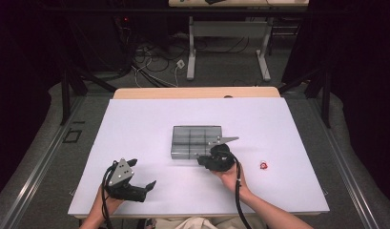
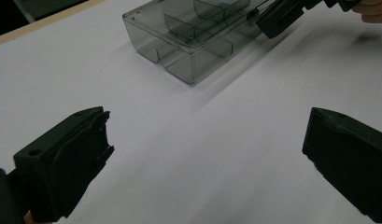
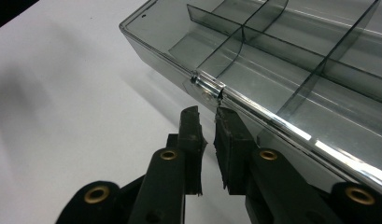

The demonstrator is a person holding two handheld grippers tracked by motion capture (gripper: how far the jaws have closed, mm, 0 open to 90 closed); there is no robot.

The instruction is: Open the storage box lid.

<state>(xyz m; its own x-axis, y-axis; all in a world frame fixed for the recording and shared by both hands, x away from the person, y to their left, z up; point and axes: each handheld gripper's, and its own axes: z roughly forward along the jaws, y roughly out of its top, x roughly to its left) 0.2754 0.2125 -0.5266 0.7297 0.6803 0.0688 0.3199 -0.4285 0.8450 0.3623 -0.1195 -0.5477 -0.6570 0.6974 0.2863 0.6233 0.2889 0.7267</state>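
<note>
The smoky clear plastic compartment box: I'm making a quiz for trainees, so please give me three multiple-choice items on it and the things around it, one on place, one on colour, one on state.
1. Where does the smoky clear plastic compartment box sit?
A. near the middle of the white table
B. on the floor
C. in the left gripper

2. What colour is the small round object lying right of the box?
A. blue
B. red
C. green

3. How do the left gripper's jaws stand?
A. clamped on the box
C. wide apart with nothing between them
B. closed on a cable

Answers: 1 A, the high view shows it on the white table; 2 B, it shows red and white there; 3 C, the left gripper view shows bare table between its jaws.
</note>
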